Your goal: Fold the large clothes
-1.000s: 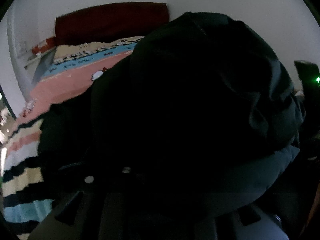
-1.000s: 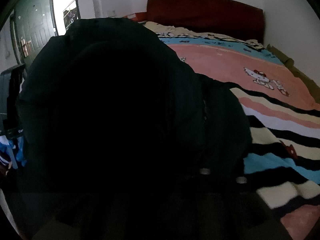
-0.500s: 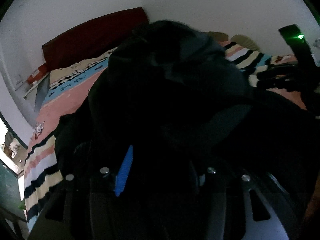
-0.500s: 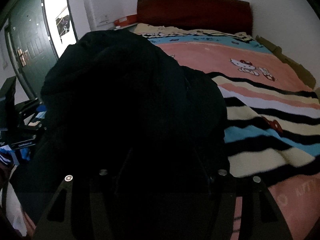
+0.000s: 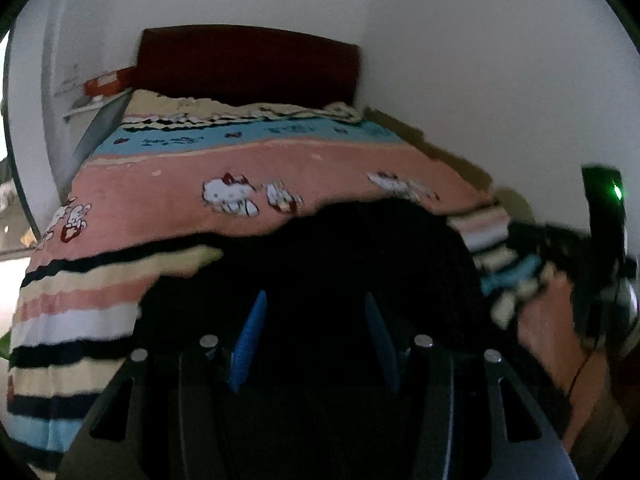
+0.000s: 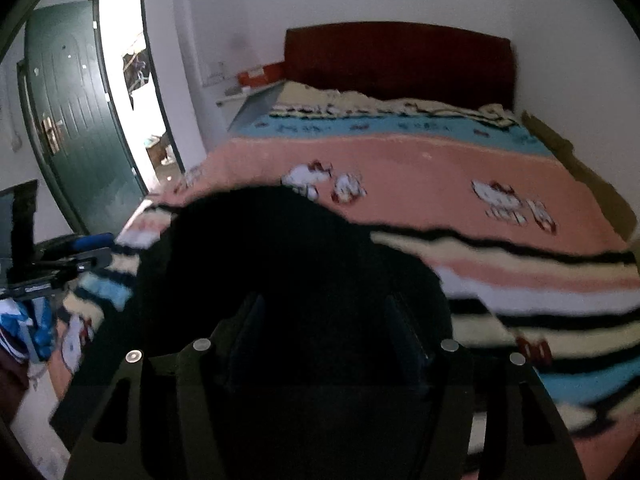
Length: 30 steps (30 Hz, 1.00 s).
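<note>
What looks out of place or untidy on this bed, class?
The black garment lies in a rumpled heap on the blanket near the foot of the bed, not flat. Both grippers, left and right, are open over it.

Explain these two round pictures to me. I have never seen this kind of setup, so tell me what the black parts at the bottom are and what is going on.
No robot here: a person holds a two-finger tool in each hand, and a wide-angle camera on each looks forward along its fingers. One picture comes from the left gripper, the other from the right gripper. The black frame at the bottom is the tool itself. Both stand open and hold nothing. Ahead lies a black garment, bunched on the striped cartoon blanket covering the bed. Behind are a dark red headboard and a green door.
</note>
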### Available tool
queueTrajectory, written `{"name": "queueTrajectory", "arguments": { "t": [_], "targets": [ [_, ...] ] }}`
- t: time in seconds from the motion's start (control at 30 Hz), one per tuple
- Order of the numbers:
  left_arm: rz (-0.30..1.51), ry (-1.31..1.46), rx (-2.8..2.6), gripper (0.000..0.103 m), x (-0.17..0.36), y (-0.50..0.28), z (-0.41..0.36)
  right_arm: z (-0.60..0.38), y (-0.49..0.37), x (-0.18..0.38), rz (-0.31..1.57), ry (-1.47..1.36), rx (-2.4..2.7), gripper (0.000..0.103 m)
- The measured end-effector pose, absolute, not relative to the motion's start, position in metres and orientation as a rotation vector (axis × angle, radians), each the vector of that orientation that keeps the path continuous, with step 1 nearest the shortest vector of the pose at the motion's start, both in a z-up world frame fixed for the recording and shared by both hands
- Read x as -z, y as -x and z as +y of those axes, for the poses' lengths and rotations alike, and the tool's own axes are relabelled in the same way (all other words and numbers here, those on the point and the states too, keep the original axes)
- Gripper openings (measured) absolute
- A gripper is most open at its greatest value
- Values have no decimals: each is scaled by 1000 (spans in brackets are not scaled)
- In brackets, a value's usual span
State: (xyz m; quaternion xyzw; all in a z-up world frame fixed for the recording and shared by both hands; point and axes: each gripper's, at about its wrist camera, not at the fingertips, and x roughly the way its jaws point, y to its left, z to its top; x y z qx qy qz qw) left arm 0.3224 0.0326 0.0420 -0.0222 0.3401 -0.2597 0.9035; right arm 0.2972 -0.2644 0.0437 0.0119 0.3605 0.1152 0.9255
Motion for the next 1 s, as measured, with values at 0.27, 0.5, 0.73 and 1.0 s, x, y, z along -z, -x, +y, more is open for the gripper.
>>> {"name": "queueTrajectory", "arguments": {
  "t": [0.27, 0.5, 0.73, 1.0],
  "targets": [
    [775, 116, 505, 50, -33, -444, -4, -233, -400, -39, 754, -44, -249, 65],
    [873, 61, 535, 50, 11, -450, -29, -220, -436, -4, 842, -73, -253, 65],
    [892, -86, 510, 60, 54, -386, -40, -198, -390, 57, 1015, 85, -319, 65],
    [879, -90, 492, 61, 29, -317, -35, -193, -319, 36, 1022, 92, -314, 65]
  ]
}}
